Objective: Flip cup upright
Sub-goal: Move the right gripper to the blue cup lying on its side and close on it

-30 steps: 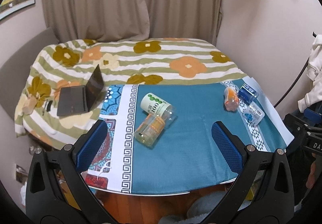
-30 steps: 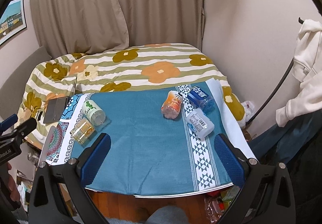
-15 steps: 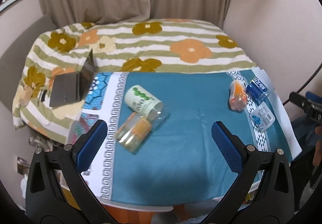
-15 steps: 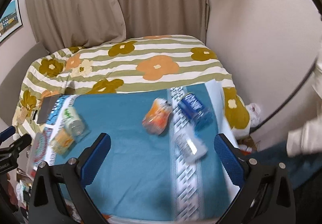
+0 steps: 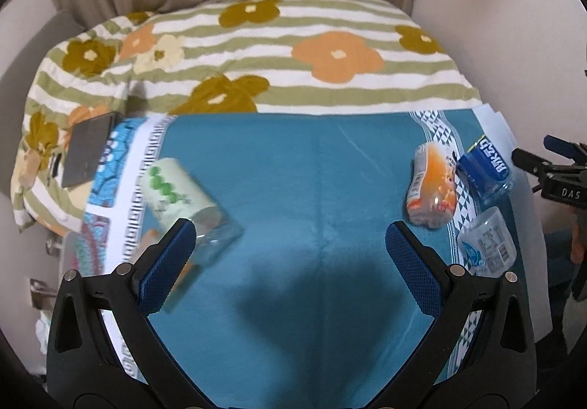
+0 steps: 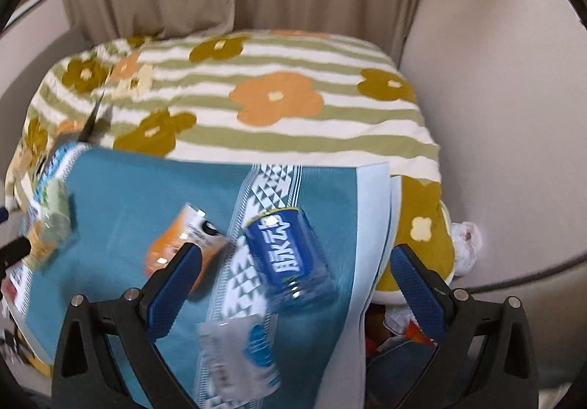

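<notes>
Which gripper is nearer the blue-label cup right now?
Right. The right gripper hangs open just short of the blue-label cup, which lies between its fingers' line. The left gripper is open over the teal cloth; there the cup sits far to its right.

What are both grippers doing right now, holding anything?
Left gripper: open, holding nothing.
Right gripper: open, holding nothing, blue-label cup lying between its fingers' line of sight.

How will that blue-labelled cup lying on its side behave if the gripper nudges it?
The blue-labelled cup lies on its round side, so a nudge would probably roll it. It looks like thin clear plastic and seems empty, so likely light and squashable. It lies near the tablecloth edge, so it might roll off.
</notes>
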A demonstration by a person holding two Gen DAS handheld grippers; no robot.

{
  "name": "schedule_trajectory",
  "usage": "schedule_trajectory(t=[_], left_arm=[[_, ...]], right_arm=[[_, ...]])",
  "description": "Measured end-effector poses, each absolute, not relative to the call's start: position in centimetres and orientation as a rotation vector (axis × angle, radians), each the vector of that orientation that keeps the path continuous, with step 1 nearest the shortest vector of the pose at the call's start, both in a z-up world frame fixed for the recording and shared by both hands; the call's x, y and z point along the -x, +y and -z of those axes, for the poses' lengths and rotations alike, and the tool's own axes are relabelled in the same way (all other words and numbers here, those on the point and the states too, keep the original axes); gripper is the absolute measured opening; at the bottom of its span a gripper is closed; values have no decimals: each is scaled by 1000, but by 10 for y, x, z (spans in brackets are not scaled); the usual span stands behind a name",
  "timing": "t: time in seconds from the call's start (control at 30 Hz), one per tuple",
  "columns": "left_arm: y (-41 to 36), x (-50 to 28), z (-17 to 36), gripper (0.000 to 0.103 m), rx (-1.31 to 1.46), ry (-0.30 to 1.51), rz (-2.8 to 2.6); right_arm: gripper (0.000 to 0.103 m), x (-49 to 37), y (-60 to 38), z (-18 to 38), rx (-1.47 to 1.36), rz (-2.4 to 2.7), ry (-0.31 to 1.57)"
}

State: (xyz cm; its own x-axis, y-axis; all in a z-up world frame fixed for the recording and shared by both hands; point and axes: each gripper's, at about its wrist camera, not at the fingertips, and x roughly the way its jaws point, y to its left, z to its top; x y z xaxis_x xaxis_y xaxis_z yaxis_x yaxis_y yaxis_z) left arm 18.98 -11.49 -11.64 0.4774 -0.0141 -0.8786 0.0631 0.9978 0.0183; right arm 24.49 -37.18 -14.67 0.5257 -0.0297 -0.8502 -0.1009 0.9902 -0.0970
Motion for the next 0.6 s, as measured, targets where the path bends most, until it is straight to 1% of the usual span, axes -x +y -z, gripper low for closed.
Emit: schedule_trajectory(t=[0.17, 0.27, 0.33, 0.47, 0.5, 0.6], left_arm=[[-137, -207, 144, 103, -62, 1139, 59], [-148, -213, 159, 103, -66, 1178, 61], [-151, -215, 167, 103, -63, 1199, 58], [-156, -217, 175, 103, -60, 1219, 47], [-156, -217, 176, 103, -57, 1223, 45], [-156, -216, 178, 103, -54, 1231, 39]], right_arm=[[102, -267, -379, 183, 192, -123, 1112], [97, -275, -381, 198, 212, -159, 1153], [90, -280, -383, 206, 224, -180, 1179], [81, -287, -385, 220, 238, -214, 1213], [75, -287, -385, 223, 240, -225, 1220], [65, -289, -385, 228, 242, -250, 1234]])
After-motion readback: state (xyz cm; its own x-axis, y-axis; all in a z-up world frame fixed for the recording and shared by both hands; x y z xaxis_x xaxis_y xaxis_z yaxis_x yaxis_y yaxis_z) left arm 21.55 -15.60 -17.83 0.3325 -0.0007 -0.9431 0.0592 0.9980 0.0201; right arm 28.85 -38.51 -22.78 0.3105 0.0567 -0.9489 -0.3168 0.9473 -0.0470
